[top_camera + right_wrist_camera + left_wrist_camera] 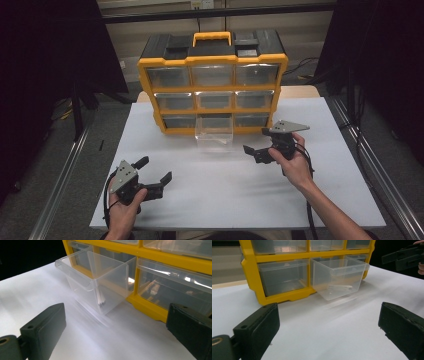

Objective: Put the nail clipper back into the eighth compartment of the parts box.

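- Drawer work looks partway along: the clear drawer (215, 134) in the middle of the bottom row is pulled well out of the yellow organizer (212, 82) and sags forward, its front lip down near the surface (210, 195).
- Its back end appears to be still caught in its slot; whether it is fully free, I cannot tell.
- Inside it, something thin and pale lies near the bottom (102, 301); what it is I cannot make out.
- The other eight drawers sit flush and closed.
- What is left, as I judge it: either draw this one clear or push it home, and neither gripper has a hold on it yet.
- The right gripper (263, 145) hangs just right of the drawer's front, jaws spread wide and empty, apart from the plastic.
- The left gripper (156, 171) hovers well back toward the near edge, likewise spread and holding nothing.
- Room is generous: the white surface in front of the organizer is bare, so either hand can come in low from the front or the sides.
- The organizer stands at the far edge; metal rails run down both sides beyond the surface.
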A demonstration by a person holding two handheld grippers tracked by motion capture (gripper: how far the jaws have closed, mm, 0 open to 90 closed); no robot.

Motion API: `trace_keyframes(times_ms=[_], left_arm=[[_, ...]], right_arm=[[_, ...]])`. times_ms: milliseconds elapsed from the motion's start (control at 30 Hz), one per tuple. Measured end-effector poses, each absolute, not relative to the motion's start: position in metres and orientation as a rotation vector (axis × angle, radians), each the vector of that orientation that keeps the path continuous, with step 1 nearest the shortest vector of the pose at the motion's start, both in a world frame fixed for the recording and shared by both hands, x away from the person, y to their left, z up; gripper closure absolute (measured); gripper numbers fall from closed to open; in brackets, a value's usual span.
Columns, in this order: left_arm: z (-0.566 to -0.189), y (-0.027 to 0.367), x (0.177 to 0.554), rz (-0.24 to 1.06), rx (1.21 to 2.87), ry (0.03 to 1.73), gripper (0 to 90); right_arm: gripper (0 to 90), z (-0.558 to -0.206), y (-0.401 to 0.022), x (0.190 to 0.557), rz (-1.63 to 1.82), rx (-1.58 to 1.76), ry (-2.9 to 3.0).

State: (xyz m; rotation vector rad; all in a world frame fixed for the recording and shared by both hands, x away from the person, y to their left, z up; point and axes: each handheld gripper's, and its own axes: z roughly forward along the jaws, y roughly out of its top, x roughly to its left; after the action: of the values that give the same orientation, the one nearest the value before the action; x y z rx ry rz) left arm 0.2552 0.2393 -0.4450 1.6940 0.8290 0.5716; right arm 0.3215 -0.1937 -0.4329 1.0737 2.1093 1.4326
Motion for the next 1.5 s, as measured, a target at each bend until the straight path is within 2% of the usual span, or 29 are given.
trace_keyframes(times_ms=[800,1267,1500], left_arm=[[-0.447,0.242,0.255,0.553,1.676,0.872,3.8],[-0.445,0.238,0.252,0.548,1.676,0.851,3.7],[-0.445,0.237,0.252,0.541,1.686,0.833,3.7]], right_arm=[[3.0,-0.435,-0.232,0.278,1.459,1.128,1.951],[2.9,-0.450,-0.267,0.236,1.406,1.178,1.912],[3.6,-0.451,-0.270,0.243,1.430,1.202,1.901]])
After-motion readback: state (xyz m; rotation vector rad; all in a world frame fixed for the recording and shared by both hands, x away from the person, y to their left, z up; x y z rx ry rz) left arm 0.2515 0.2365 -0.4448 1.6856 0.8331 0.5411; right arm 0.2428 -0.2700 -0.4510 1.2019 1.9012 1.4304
